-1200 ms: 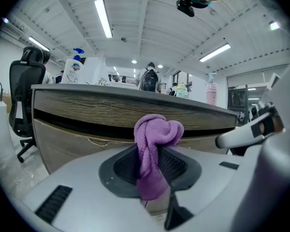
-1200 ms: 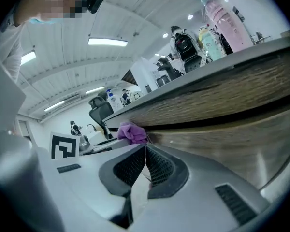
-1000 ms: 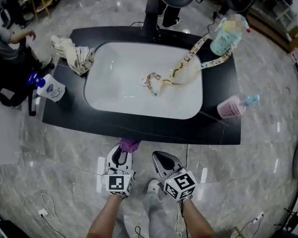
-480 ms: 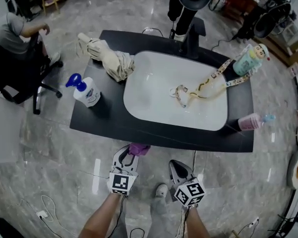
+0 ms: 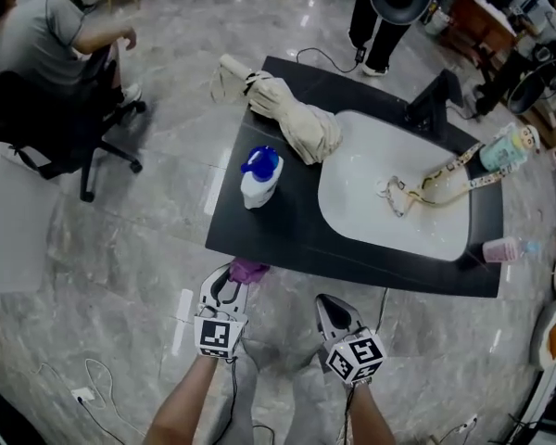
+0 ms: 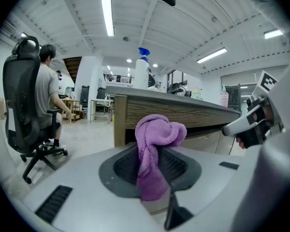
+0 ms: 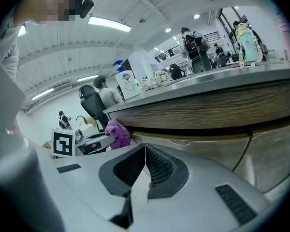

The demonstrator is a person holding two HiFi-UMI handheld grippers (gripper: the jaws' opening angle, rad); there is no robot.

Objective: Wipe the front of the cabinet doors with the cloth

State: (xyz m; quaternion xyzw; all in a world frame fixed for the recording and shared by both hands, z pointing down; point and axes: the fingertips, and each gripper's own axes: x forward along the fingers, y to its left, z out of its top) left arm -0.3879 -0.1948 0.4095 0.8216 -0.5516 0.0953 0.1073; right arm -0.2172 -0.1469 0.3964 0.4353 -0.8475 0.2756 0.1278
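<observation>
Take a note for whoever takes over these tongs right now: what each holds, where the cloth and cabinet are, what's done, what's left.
Left tongs: shut on the purple cloth, held at the cabinet's left corner under the countertop; contact unclear.
Right tongs: shut, empty, facing the cabinet front.
Done: cloth gripped.
Left: wipe the cabinet doors; no wiping visible yet.

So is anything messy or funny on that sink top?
Yes. A patterned strap trails from the counter into the white basin, and a pink bottle lies tipped on its side at the counter's right end.
</observation>
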